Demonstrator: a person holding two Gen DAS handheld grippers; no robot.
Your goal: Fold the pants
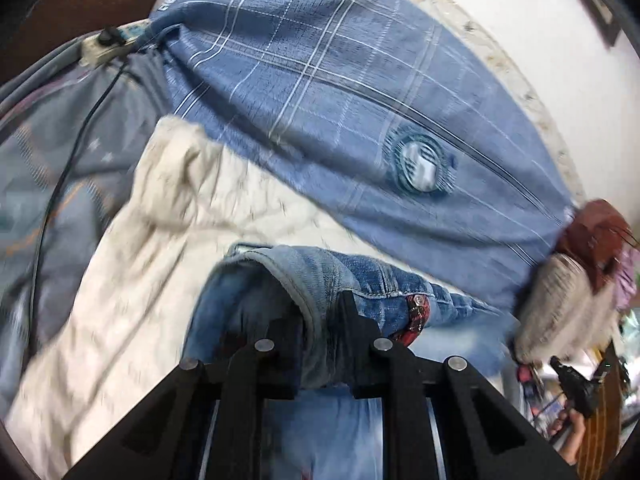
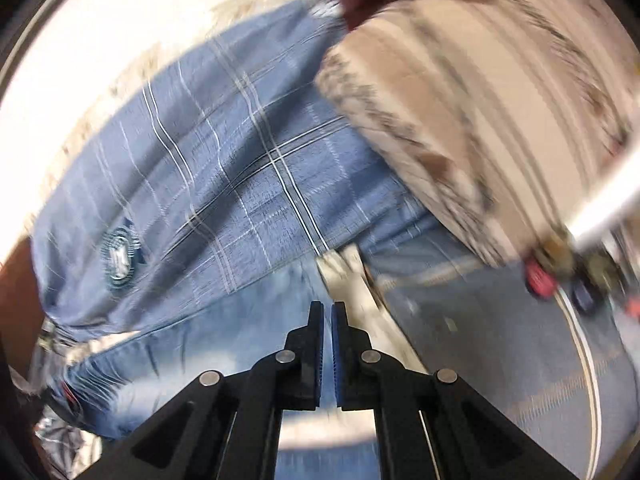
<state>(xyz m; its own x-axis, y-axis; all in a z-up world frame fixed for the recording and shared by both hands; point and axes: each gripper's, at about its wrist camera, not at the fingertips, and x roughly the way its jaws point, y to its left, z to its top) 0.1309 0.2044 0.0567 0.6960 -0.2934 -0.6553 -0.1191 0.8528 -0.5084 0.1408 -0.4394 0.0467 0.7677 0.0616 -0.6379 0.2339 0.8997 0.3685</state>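
The pants are faded blue jeans point(image 1: 320, 280). In the left wrist view my left gripper point(image 1: 322, 320) is shut on a thick bunch of the denim at the waistband, near a metal rivet and a red tag point(image 1: 418, 314). The cloth hangs down between the black fingers. In the right wrist view my right gripper point(image 2: 327, 312) has its blue pads almost together over the jeans point(image 2: 208, 344); a narrow slit shows between them and no cloth is seen in it. The jeans lie across a bed in front of it.
A blue checked bedcover point(image 1: 340, 100) with a round emblem point(image 1: 420, 166) lies behind the jeans. A cream quilted cloth point(image 1: 132, 280) lies at left. A power strip point(image 1: 108, 42) and black cable point(image 1: 68, 160) sit far left. A beige striped blanket point(image 2: 480, 100) is at right.
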